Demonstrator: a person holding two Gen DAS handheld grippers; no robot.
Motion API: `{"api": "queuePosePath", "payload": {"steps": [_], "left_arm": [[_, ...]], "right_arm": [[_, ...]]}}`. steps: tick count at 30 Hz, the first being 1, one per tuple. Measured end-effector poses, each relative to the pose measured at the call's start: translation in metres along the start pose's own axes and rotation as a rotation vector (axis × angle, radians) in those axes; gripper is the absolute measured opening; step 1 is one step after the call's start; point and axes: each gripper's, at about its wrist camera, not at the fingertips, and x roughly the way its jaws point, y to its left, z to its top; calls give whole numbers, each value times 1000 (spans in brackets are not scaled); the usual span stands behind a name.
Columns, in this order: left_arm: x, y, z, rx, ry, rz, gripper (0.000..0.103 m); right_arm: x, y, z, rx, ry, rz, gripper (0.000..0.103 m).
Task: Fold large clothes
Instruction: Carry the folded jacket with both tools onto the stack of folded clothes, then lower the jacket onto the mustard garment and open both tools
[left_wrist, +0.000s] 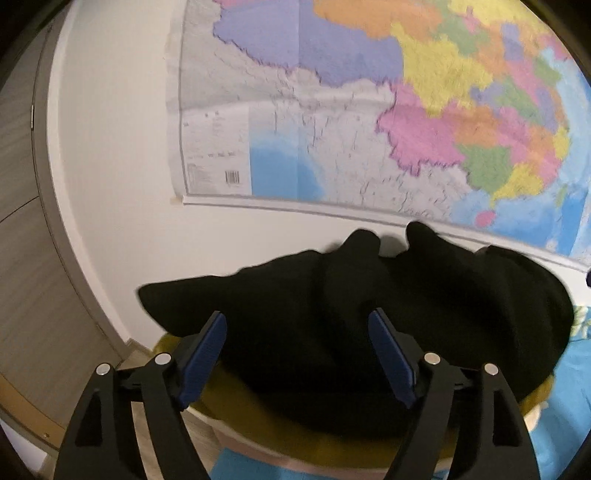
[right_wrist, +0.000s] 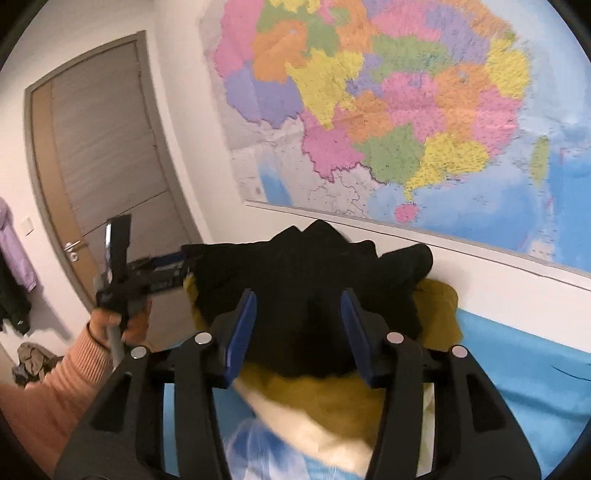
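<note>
A home bedroom: a blue-sheeted bed at five o'clock, a grey wood-grain door at nine o'clock, a large multicoloured paper wall map at twelve, a lilac jacket hanging beside the door.

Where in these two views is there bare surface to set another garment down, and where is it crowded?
Free: the blue sheet, right of the black garment, between the wall and the right gripper. Crowded: the pile itself, black garment over mustard cloth, close to the wall under the map, with the left gripper on its left.
</note>
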Motion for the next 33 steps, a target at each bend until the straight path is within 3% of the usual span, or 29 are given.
{"api": "queuePosePath", "payload": {"steps": [5, 9, 18, 24, 33], "left_arm": [[42, 13, -7, -58, 97, 6, 76], [54, 17, -12, -85, 143, -1, 78], [10, -17, -7, -15, 24, 44, 79], [-25, -45, -12, 33, -50, 3, 82], [-34, -75, -25, 61, -53, -70, 84]], "right_arm": [[46, -28, -13, 87, 117, -14, 41], [49, -42, -32, 162, 141, 32, 41], [33, -25, -34, 82, 122, -25, 48], [16, -15, -34, 41, 76, -34, 49], [13, -4, -35, 0, 67, -32, 51]]}}
